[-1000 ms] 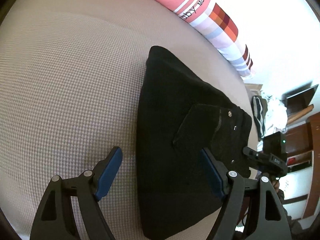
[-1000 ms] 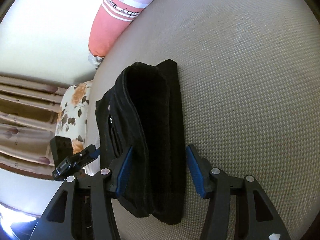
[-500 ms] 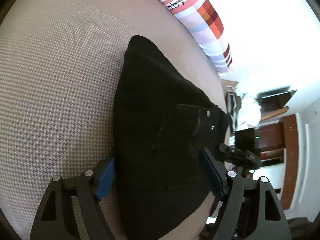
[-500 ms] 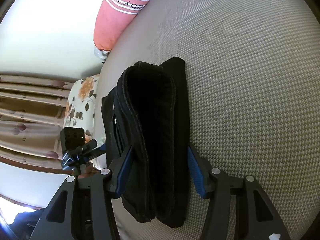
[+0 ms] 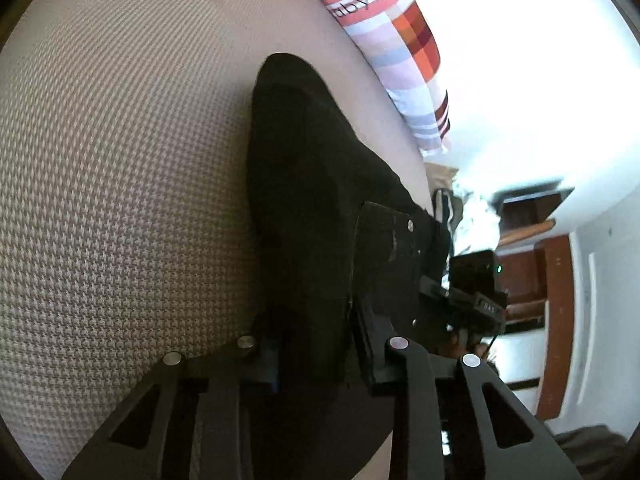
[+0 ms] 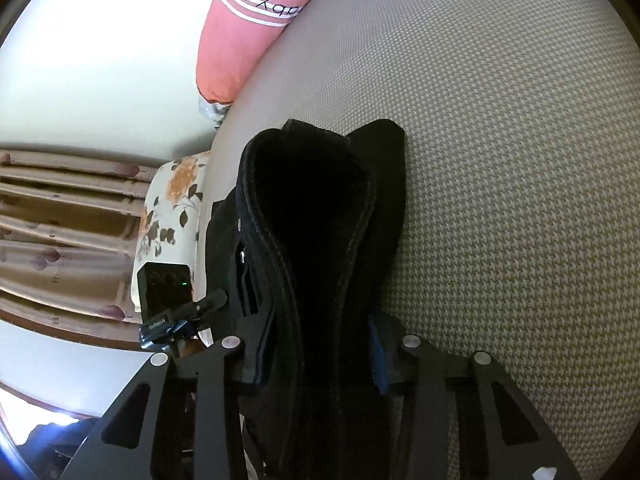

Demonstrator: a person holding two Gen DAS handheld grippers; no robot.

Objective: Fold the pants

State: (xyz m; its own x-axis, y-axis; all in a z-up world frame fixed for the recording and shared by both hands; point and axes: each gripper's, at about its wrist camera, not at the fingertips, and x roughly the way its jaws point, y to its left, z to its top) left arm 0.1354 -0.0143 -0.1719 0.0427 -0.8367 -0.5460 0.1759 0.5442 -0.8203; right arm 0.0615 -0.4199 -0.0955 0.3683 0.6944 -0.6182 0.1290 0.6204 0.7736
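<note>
Fabric fills both wrist views nearest the cameras: we see the left gripper (image 5: 316, 354) clamped on the near end of the black pants (image 5: 320, 208), its blue-padded fingers (image 5: 270, 360) pressed into the cloth from either side. We record the same for the right gripper (image 6: 318, 354), closed around the thick folded bundle of pants (image 6: 316, 216), with a blue pad (image 6: 376, 354) just visible against the cloth on its right side. In the right view we note several stacked layers with stitched edges, folded lengthwise into a narrow bundle; in the left view a pocket flap with metal rivets (image 5: 409, 225) faces up. The pants lie on a beige woven bed cover (image 5: 120, 180), the bundle running away from both grippers. Past the far end we see a pink pillow (image 6: 244, 48) with striped and checked panels and printed lettering at the edge of the cover. Beyond the bed in the right view we note a floral cushion (image 6: 172, 204) and pleated curtains (image 6: 60, 208); in the left view, brown wooden furniture (image 5: 536, 248) against a bright wall.
</note>
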